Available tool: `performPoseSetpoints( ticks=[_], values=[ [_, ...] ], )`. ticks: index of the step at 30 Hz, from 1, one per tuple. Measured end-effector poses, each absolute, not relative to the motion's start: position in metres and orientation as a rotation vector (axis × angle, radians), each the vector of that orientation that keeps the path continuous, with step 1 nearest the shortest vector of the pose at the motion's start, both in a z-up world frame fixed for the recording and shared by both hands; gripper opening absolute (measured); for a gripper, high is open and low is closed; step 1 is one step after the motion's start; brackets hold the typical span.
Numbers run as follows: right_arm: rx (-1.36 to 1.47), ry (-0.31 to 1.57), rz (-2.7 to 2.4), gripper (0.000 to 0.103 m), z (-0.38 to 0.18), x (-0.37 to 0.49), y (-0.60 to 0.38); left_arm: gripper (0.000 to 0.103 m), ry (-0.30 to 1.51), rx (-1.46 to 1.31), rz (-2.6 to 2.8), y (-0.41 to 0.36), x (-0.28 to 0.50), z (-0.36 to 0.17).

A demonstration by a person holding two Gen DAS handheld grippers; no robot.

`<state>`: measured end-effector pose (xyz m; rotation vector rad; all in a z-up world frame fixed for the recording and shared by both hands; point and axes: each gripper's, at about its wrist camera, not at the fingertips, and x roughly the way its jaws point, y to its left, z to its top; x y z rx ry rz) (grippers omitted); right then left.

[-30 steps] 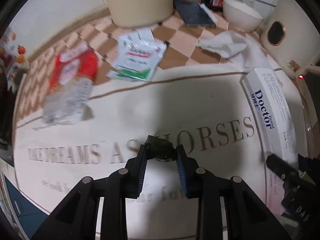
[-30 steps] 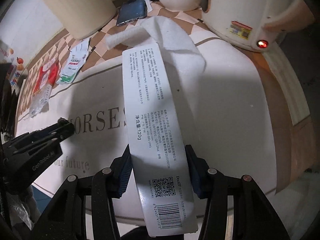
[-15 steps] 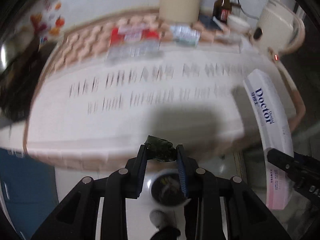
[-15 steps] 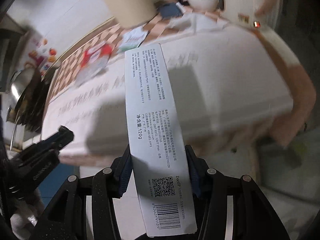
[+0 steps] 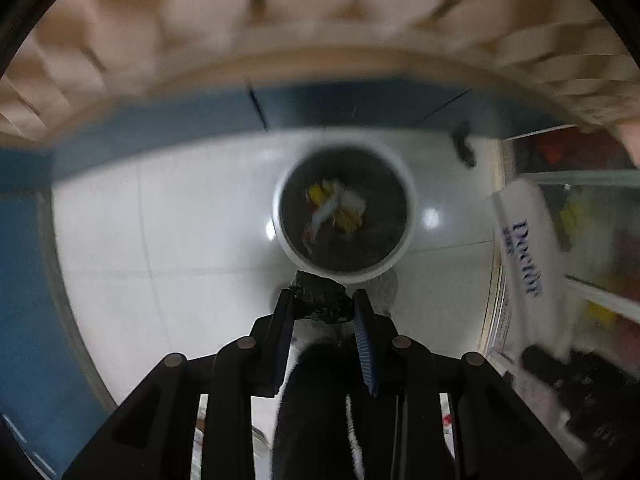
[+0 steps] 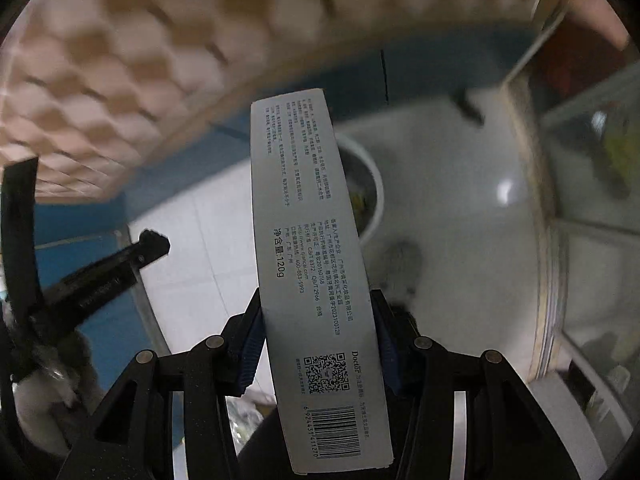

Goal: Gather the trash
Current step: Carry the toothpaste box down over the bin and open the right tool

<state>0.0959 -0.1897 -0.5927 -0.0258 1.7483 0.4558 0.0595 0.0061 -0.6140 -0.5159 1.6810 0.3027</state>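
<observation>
My left gripper (image 5: 323, 304) is shut on a small dark crumpled scrap (image 5: 320, 303) and points down at a round white trash bin (image 5: 343, 210) on the floor, which holds several colourful bits of rubbish. My right gripper (image 6: 318, 340) is shut on a long white "Doctor" toothpaste box (image 6: 308, 264); the box also shows at the right of the left wrist view (image 5: 524, 256). The bin's rim (image 6: 370, 188) shows partly behind the box in the right wrist view. The left gripper shows at the left of that view (image 6: 120, 264).
The floor is white glossy tile (image 5: 180, 240). The checkered tablecloth's edge (image 5: 280, 20) hangs across the top, with a blue cabinet front (image 5: 160, 120) below it. Glass-fronted shelving (image 6: 592, 184) stands at the right. A grey furry slipper (image 6: 400, 272) lies by the bin.
Both grippers have swung off the tabletop and down toward the floor. The bin is now large and centred ahead of the left gripper. Both still hold their items.
</observation>
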Motion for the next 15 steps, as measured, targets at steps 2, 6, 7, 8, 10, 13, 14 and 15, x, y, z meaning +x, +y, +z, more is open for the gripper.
performPoseSetpoints(
  ticks=[2, 6, 7, 8, 10, 13, 14, 15],
  values=[
    [0.039, 1.831, 0.449, 0.051, -0.651, 0.094, -0.193, 0.026, 1.739, -0.582, 0.287, 0.008, 0.063, -0.666],
    [0.113, 1.898, 0.449, 0.051, -0.743, 0.097, -0.188, 0.027, 1.787, -0.585, 0.274, 0.006, 0.07, -0.736],
    [0.123, 1.908, 0.445, 0.051, -0.757, 0.1, -0.188, 0.028, 1.79, -0.58, 0.269, 0.006, 0.073, -0.747],
    [0.134, 1.932, 0.448, 0.051, -0.779, 0.102, -0.186, 0.029, 1.793, -0.572, 0.264, 0.005, 0.078, -0.758],
    [0.132, 1.962, 0.438, 0.051, -0.81, 0.105, -0.182, 0.029, 1.799, -0.568, 0.265, 0.006, 0.08, -0.77],
    [0.121, 1.996, 0.424, 0.052, -0.844, 0.114, -0.174, 0.03, 1.825, -0.529, 0.315, 0.011, 0.084, -0.782],
    [0.116, 1.995, 0.419, 0.054, -0.849, 0.117, -0.173, 0.036, 1.815, -0.515, 0.34, 0.015, 0.084, -0.78],
    [0.108, 2.0, 0.423, 0.059, -0.855, 0.119, -0.171, 0.045, 1.809, -0.507, 0.354, 0.019, 0.083, -0.779]
  ],
)
